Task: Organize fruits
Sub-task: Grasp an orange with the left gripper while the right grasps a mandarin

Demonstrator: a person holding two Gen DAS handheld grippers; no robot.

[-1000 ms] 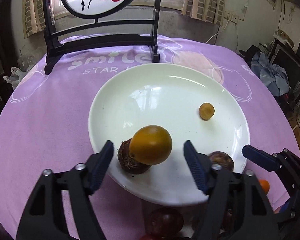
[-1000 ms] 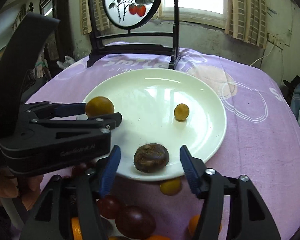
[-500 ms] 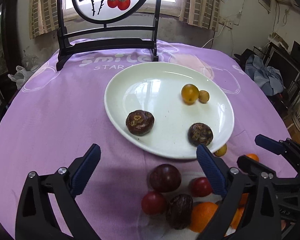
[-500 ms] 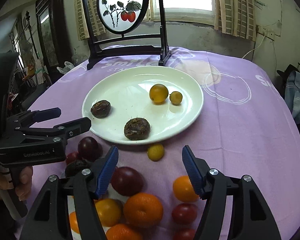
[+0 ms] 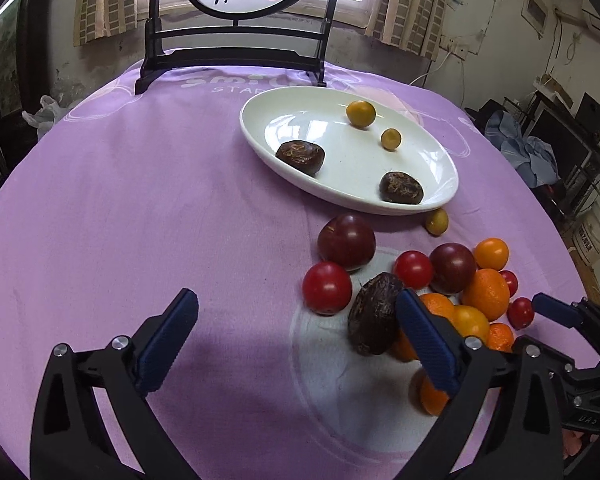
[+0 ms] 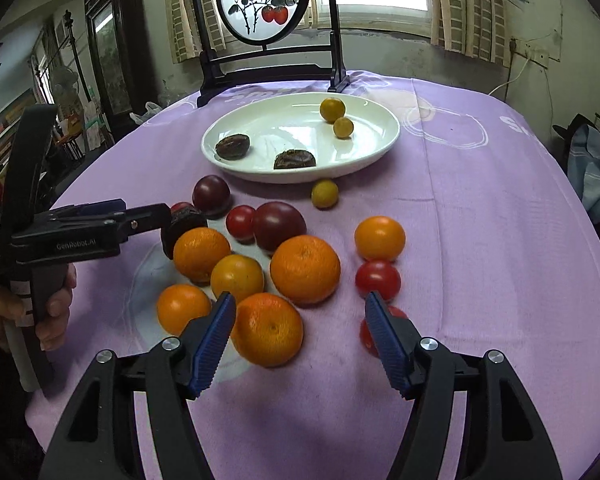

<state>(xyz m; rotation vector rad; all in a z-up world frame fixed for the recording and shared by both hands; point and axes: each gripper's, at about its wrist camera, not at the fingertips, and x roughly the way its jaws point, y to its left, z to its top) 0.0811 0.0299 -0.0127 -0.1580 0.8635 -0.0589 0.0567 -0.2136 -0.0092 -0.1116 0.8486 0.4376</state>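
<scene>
A white plate [image 5: 340,196] [image 6: 300,178] holds two dark brown fruits and two yellow ones. In front of it on the purple cloth lies a pile of oranges, red tomatoes and dark plums. My left gripper [image 5: 295,295] [image 6: 148,210] hangs over the pile's left edge, its jaws opening wide and gripping nothing. A dark brown fruit [image 5: 374,314] [image 6: 182,224] lies beside its right fingertip. My right gripper [image 6: 299,300] [image 5: 548,316] stands open over the pile's near side. An orange [image 6: 268,328] sits against its left finger, not squeezed.
A black stand with a round painted screen [image 5: 236,56] [image 6: 268,68] stands at the table's back edge. A loose yellow fruit [image 6: 325,194] lies just in front of the plate. A person's hand [image 6: 56,316] grips the left tool. Furniture and a blue cloth [image 5: 532,152] crowd the right.
Both grippers drew back from the plate to the fruit pile. The left gripper let go of the larger yellow fruit, which rolled beside the small one, and its jaws widened.
</scene>
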